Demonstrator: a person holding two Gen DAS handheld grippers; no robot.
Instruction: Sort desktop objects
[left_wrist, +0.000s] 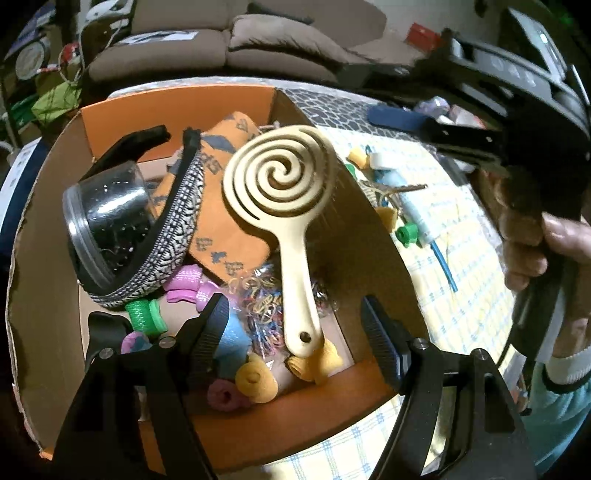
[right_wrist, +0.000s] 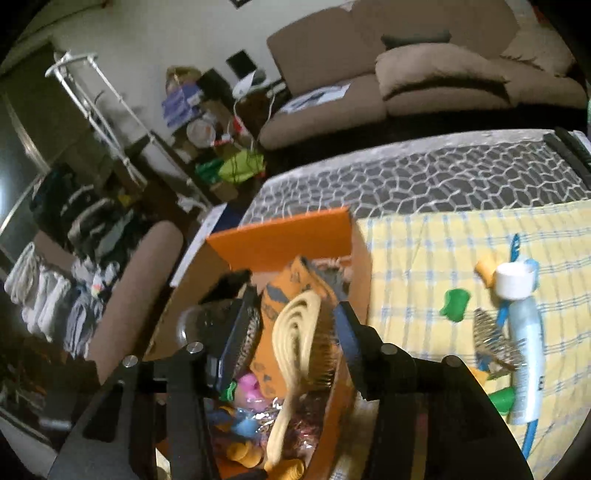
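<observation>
Left wrist view shows us the cream brush (left_wrist: 284, 206) mid-frame, our spread left gripper (left_wrist: 295, 332) below; only the right view shows the right gripper (right_wrist: 284, 354), jaws apart.

My work surface is a table (right_wrist: 461, 173) with a dark web-patterned cover at the upper right of my right view. A yellow-and-blue checked cloth (right_wrist: 424, 266) lies over its near part. On the cloth at the right sit a white-capped tube (right_wrist: 526, 354), a green clip (right_wrist: 455, 304) and a blue comb (right_wrist: 511, 258). An orange cardboard box (right_wrist: 284, 236) stands at centre left.
</observation>
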